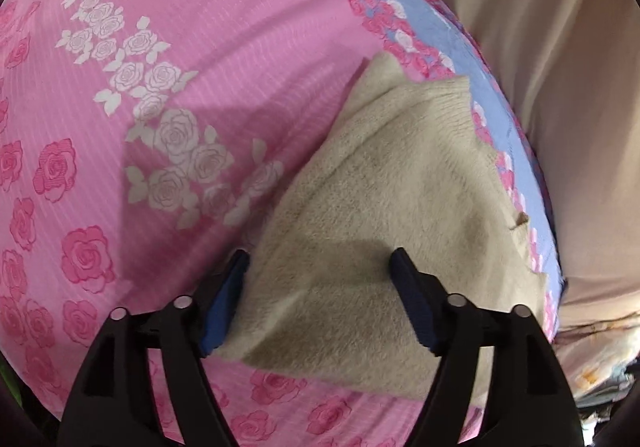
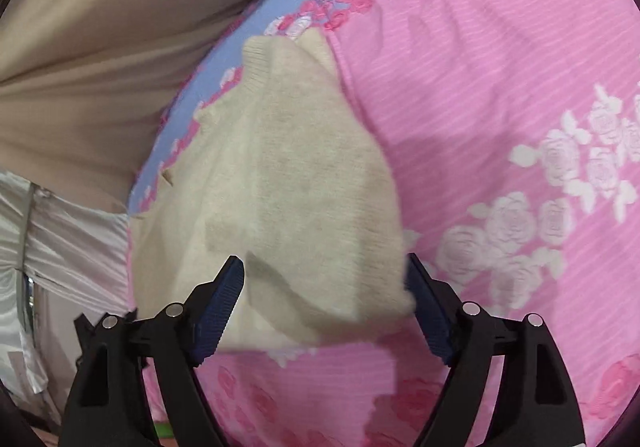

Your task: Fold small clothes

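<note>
Pink bedsheet of ribbed woven cloth (image 1: 248, 27), printed with white and deep-pink roses, blue border strip with a rose band along its far edge; plain beige cloth (image 1: 520, 27) hangs beyond the border, smooth with long soft folds. Cream fuzzy knitted small garment (image 1: 400, 199) lies on the sheet near the blue border, folded into a rough wedge, ribbed hem at its far end, nap soft and matted, a small brown tag or button at its edge, too small to tell. Left gripper (image 1: 320, 259), black plastic arms with blue ridged pads, jaws wide apart, nothing clamped; garment's near part lies between and under the fingers, left pad at the garment's edge, contact unclear. Right wrist view: same sheet (image 2: 500, 67), beige cloth at left, white shiny pleated fabric (image 2: 60, 239) lower left. Right gripper (image 2: 324, 267) also wide open, holding nothing; garment (image 2: 288, 167) sits between the jaws, its near corner blurred, right pad just beside its fuzzy edge
</note>
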The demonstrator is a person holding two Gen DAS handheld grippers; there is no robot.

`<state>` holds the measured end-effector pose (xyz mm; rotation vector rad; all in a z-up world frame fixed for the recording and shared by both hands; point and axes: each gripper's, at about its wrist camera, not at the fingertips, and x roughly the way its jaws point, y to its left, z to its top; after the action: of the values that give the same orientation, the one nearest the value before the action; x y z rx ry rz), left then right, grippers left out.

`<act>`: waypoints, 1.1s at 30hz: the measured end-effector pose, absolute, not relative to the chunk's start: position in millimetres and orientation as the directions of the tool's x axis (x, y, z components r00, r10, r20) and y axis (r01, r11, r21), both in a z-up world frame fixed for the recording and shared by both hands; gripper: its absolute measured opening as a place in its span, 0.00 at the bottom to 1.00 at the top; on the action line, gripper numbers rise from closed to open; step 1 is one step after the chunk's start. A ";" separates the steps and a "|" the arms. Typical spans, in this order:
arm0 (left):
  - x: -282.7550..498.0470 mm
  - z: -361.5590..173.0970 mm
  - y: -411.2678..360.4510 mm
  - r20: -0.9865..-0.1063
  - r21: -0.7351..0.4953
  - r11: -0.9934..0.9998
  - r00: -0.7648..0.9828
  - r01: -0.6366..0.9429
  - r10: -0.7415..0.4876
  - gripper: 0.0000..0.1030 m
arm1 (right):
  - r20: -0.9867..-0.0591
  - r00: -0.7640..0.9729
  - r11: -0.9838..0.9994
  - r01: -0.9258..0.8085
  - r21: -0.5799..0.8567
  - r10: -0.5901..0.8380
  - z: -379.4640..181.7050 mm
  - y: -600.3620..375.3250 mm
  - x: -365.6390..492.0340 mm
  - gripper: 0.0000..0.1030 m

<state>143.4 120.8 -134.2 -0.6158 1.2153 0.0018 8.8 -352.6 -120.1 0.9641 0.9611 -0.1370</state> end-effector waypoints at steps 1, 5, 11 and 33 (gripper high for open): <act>147.2 -136.2 118.6 -0.876 -0.434 0.840 0.371 -0.327 -0.308 0.72 | -0.735 0.605 0.587 0.489 0.645 0.304 -119.8 -351.8 12.7 0.79; 167.7 -133.6 112.9 -0.900 -0.372 0.880 0.348 -0.294 -0.263 0.38 | -0.751 0.580 0.601 0.489 0.631 0.316 -116.9 -346.0 27.9 0.26; 162.2 -100.8 138.7 -0.857 -0.504 0.812 0.293 -0.296 -0.425 0.13 | -0.759 0.586 0.681 0.433 0.591 0.285 -46.8 -351.5 0.0 0.19; 163.1 -91.5 64.9 -0.901 -0.287 0.958 0.334 0.013 -0.275 0.64 | -0.881 0.467 0.867 0.408 0.287 0.072 -67.3 -352.9 -7.1 0.66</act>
<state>163.1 64.9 -91.5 -0.2455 1.2191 -0.1908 -7.1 -352.9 -67.3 0.5044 1.0765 -0.2169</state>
